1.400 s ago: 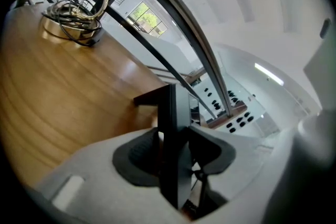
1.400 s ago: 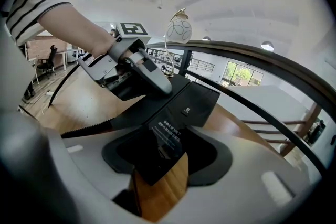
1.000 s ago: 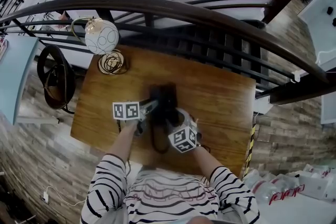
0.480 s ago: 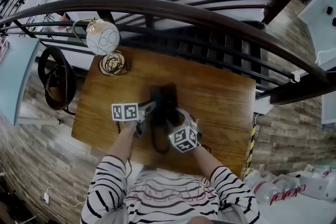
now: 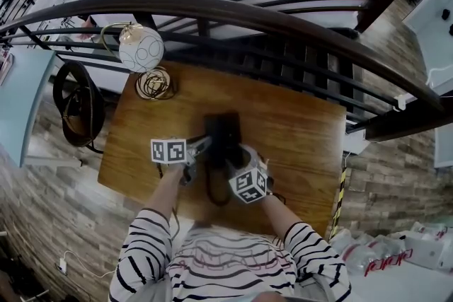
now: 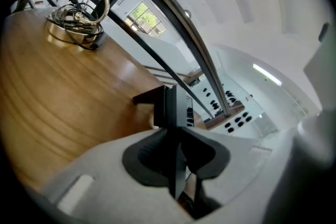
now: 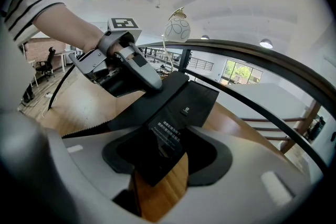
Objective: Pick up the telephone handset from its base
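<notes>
Right gripper view shows the right gripper (image 7: pixel 169 157) with its fingers clamped on a black slab bearing small print, apparently the base (image 7: pixel 165 136) of the telephone, tilted so that bare wood shows beneath it. This grip probably steadies the set while the other hand works.

At the slab's left edge, the left gripper (image 6: pixel 176 155) has just been closing its fingers. They now lie against both sides of a thin black edge, judged to be the telephone handset (image 6: pixel 174 107), at the centre of the frame. The handset is not yet parted from the base.

A dark cord (image 5: pixel 212 191) loops from the set toward the person's striped sleeves. The wooden bench (image 5: pixel 297 138) is otherwise bare, apart from a globe lamp (image 5: pixel 140 47) on a wire-coil foot at upper left. Behind it a dark curved railing (image 5: pixel 283 25) crosses the frame, with a bright lower hall beyond. Plank flooring (image 5: pixel 42 201) lies at the lower left.
</notes>
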`<state>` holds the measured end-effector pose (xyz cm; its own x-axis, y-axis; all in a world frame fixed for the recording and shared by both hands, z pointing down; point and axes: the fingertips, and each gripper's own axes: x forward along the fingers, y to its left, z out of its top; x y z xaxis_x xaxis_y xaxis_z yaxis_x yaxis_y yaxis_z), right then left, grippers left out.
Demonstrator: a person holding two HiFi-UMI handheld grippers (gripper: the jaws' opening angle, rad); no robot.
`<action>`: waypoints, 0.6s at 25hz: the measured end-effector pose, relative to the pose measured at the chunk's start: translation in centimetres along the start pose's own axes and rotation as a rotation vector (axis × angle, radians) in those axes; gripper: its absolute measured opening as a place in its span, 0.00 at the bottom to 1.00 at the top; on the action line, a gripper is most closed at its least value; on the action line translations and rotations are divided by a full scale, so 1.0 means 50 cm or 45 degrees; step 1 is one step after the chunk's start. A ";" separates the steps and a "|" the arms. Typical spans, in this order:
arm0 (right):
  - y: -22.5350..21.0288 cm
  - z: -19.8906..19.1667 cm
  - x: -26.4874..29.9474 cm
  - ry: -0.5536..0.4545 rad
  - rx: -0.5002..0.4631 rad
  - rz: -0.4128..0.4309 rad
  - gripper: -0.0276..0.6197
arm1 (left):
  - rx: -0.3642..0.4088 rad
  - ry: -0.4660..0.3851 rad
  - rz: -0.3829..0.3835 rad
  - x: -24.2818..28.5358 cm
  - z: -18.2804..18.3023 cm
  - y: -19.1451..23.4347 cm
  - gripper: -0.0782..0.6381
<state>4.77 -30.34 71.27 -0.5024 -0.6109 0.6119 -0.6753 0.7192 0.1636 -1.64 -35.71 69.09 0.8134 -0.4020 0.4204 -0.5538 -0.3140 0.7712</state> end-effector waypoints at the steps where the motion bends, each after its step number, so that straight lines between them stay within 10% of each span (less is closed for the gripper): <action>1: 0.000 0.001 0.000 0.000 0.001 0.001 0.37 | -0.001 -0.004 -0.004 -0.002 0.001 -0.002 0.22; 15: 0.008 0.000 -0.001 0.007 0.019 -0.005 0.37 | -0.006 -0.096 -0.054 -0.035 -0.001 -0.015 0.22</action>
<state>4.53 -30.02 71.33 -0.4964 -0.6121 0.6156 -0.6856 0.7114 0.1545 -2.63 -34.73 67.79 0.8203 -0.4518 0.3506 -0.5183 -0.3282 0.7897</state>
